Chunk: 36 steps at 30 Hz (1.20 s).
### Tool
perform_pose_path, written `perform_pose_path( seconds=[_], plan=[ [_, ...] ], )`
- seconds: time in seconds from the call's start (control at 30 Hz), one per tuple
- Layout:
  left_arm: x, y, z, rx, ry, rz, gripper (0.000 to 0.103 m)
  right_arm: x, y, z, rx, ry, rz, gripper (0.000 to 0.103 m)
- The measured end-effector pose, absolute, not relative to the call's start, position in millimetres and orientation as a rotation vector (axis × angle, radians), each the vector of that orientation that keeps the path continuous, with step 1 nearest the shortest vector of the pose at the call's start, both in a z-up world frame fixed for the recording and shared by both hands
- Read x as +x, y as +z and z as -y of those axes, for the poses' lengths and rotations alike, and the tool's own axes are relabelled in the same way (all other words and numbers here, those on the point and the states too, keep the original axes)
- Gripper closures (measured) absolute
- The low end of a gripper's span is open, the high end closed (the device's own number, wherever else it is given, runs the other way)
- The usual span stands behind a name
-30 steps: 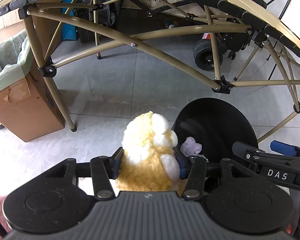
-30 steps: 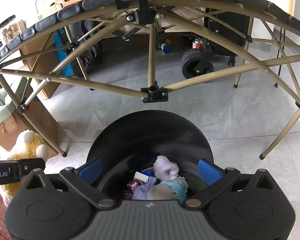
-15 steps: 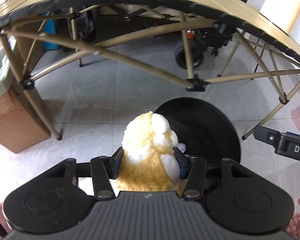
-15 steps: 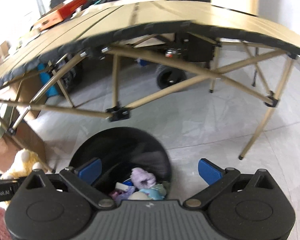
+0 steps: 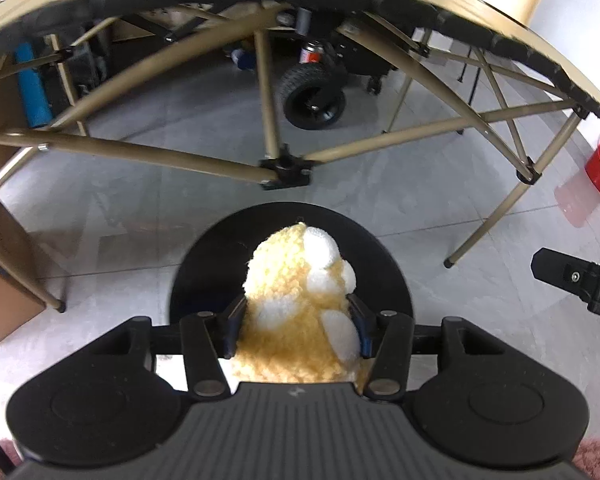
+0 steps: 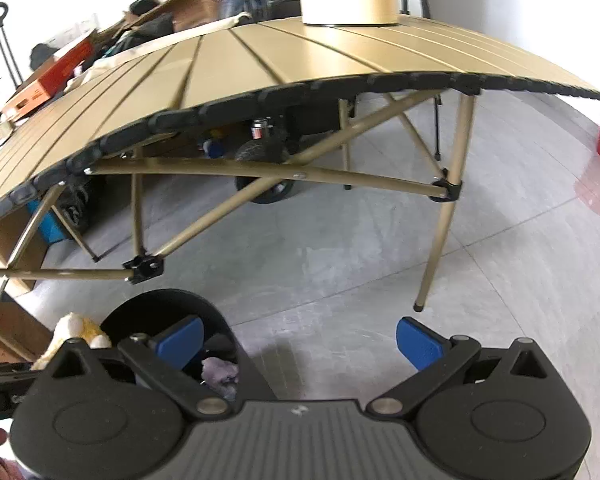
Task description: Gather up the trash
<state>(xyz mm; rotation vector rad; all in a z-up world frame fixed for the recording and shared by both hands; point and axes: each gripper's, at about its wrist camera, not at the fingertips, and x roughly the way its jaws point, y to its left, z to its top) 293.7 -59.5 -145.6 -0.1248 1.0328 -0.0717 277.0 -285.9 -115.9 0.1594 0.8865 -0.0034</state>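
The yellow plush toy (image 5: 300, 304), clamped between the left gripper (image 5: 294, 320) pads, had travelled from beside the black bin (image 5: 388, 276) to directly over its mouth, so dropping it looked imminent. The right gripper (image 6: 296, 340) (jaws wide, empty) had drawn aside. The bin already held purple fabric scraps (image 6: 219, 372).

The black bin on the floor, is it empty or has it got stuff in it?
Not empty. In the right wrist view, a purple soft thing lies inside the black bin. How full it is cannot be told.
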Motion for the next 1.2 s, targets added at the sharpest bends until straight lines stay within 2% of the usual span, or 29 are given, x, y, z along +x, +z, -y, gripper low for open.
perform_pose_path(
  seconds=[0.07, 0.1, 0.13, 0.17, 0.2, 0.23, 0.5, 0.7, 0.97, 1.2],
  plan=[
    [298.0, -148.5, 65.0, -0.124, -0.077, -1.045, 0.048, 277.2, -117.1, 287.1, 0.161, -0.013, -0.886, 0.0],
    [300.2, -149.7, 66.8, -0.129, -0.083, -1.05, 0.041, 277.2, -116.9, 288.5, 0.163, -0.017, -0.883, 0.0],
    [302.3, -150.3, 68.1, -0.135, -0.085, -1.053, 0.027, 277.5, -116.5, 288.8, 0.164, -0.021, -0.878, 0.0],
    [303.8, -150.4, 68.9, -0.141, -0.081, -1.054, 0.019, 277.6, -115.8, 289.4, 0.166, -0.025, -0.873, 0.0],
    [304.5, -150.2, 69.1, -0.15, -0.073, -1.048, 0.004, 277.3, -114.9, 290.7, 0.167, -0.028, -0.869, 0.0],
    [304.1, -149.0, 68.2, -0.159, -0.066, -1.036, 0.0, 277.7, -114.5, 291.2, 0.167, -0.03, -0.865, 0.0],
    [303.3, -154.2, 70.1, -0.139, -0.056, -1.07, 0.0, 279.0, -113.4, 288.7, 0.165, -0.031, -0.86, 0.0],
    [294.9, -145.0, 64.2, -0.103, -0.041, -1.01, 0.0, 276.6, -111.5, 284.7, 0.168, -0.015, -0.851, 0.0],
    [259.9, -102.0, 38.8, -0.1, -0.007, -0.888, 0.0, 255.0, -84.2, 269.9, 0.189, 0.075, -0.775, 0.0],
    [203.0, -53.5, 18.6, -0.069, -0.007, -0.754, 0.0, 202.5, -47.3, 252.0, 0.163, 0.184, -0.686, 0.0]
  ],
)
